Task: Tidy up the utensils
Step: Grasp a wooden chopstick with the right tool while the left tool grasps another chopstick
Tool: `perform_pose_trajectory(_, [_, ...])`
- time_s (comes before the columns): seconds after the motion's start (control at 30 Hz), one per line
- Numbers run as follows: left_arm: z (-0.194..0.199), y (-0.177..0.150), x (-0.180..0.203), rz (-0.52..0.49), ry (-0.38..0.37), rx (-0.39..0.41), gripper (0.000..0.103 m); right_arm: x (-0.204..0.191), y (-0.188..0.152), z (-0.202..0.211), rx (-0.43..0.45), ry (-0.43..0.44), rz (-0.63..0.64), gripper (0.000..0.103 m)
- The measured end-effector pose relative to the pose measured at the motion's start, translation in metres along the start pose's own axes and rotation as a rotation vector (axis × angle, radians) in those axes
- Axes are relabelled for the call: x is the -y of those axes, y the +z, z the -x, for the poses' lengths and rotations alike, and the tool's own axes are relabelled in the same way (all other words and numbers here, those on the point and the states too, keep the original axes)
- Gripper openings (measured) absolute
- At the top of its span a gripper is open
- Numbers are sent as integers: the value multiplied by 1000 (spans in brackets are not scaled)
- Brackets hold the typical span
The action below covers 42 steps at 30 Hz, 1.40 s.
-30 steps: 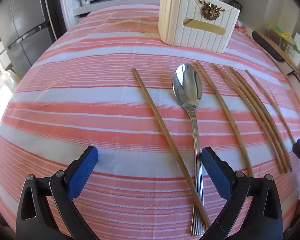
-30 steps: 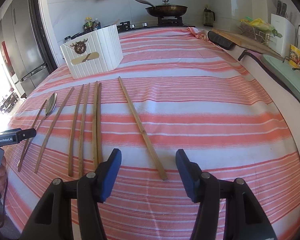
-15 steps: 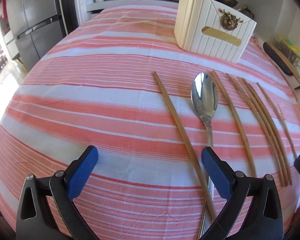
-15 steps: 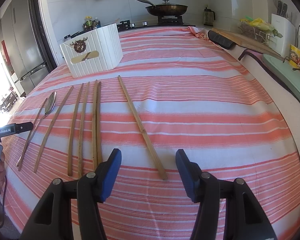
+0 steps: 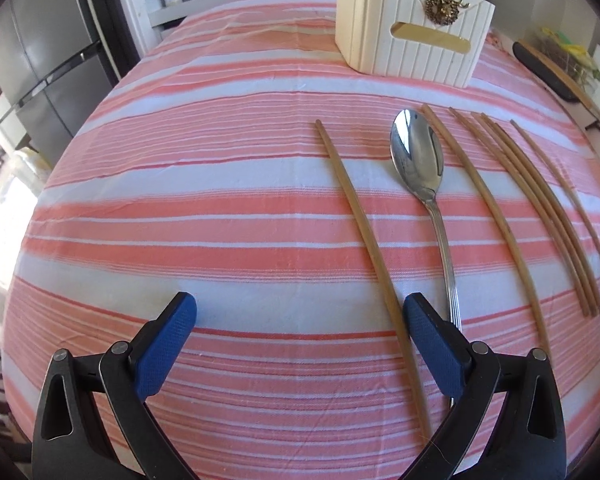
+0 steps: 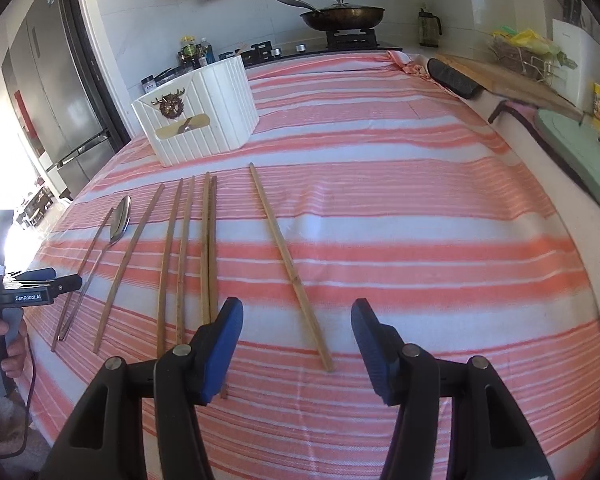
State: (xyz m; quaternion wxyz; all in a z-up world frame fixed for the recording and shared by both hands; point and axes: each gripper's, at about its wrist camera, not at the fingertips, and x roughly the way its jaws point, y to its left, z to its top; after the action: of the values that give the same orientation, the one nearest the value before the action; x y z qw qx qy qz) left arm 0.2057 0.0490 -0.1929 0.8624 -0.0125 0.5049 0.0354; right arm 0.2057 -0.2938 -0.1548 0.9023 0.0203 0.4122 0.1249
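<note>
Basically both grippers sat spread and empty over the near edge of the bench [image 6: 420,184]. Right gripper [image 6: 297,322] had the lone chopstick [image 6: 288,264] lying between its blue pads [image 6: 380,354], long axis running away from it toward the white holder [image 6: 198,114], near end just ahead of the tips. Left gripper [image 5: 300,326] pointed at bare cloth; its closest chopstick [image 5: 364,236] passed just inside the right pad, spoon [image 5: 420,160] just beyond. Right looked better lined up for a pick. Remaining chopsticks [image 6: 188,248] lay parallel between the two grippers. Striped cloth [image 6: 380,240], kitchen with a pan [image 6: 342,16] behind.
</note>
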Motion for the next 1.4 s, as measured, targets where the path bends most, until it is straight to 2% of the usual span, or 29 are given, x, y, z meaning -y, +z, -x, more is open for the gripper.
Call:
perform_pose_trajectory(0.07, [0,0,0,-14,-4,-3,103,3,19,-1,-25,-15,49,58])
perform_pose_trajectory(0.23, [2,1,3,-34,-12,3,98,-3,50,-48,-215,19,184,56])
perform_pose_trajectory(0.33, [2,1,5,-36,-24,9,96,-19,52,-69,-274,60,264,44])
perform_pose_trajectory(0.37, [2,2,6,-39,-23,12,96,-24,52,-75,-286,50,293,36])
perform_pose_trajectory(0.4, [2,2,6,-40,-23,12,96,-29,52,-75,-265,14,328,20])
perform_pose_trajectory(0.47, [2,1,5,-41,-27,11,97,-24,54,-75,-272,-24,282,7])
perform_pose_trajectory(0.5, [2,1,3,-42,-28,12,97,-17,54,-73,-277,-26,225,7])
perform_pose_trajectory(0.7, [4,-2,-19,-45,-14,-6,97,25,33,-44,-292,-136,79,6])
perform_pose_trajectory(0.83, [1,7,-30,-64,-26,-28,96,38,29,-34,-354,-139,52,9])
perform_pose_trajectory(0.87, [1,10,-31,-69,-34,-34,96,39,31,-34,-368,-122,55,18])
perform_pose_trajectory(0.9, [-1,14,-32,-79,-43,-44,96,39,33,-34,-381,-107,65,34])
perform_pose_trajectory(0.93, [-3,18,-29,-99,-57,-58,96,37,36,-35,-390,-96,81,40])
perform_pose_trajectory(1.03, [-11,30,-15,-190,-102,-87,96,33,44,-48,-442,-84,159,42])
perform_pose_trajectory(1.13, [-20,43,-2,-254,-105,-100,96,32,55,-65,-472,-81,210,43])
perform_pose_trajectory(1.2, [-25,53,5,-274,-134,-113,90,32,68,-76,-480,-81,231,43])
perform_pose_trajectory(1.3, [-31,69,16,-294,-164,-117,76,30,87,-94,-467,-80,254,42])
perform_pose_trajectory(1.33, [-32,74,20,-304,-172,-117,66,29,94,-101,-460,-73,254,41])
perform_pose_trajectory(1.37, [-32,79,23,-312,-175,-113,52,28,101,-107,-452,-76,254,37])
perform_pose_trajectory(1.4, [-33,83,26,-318,-172,-107,39,26,109,-113,-438,-74,251,19])
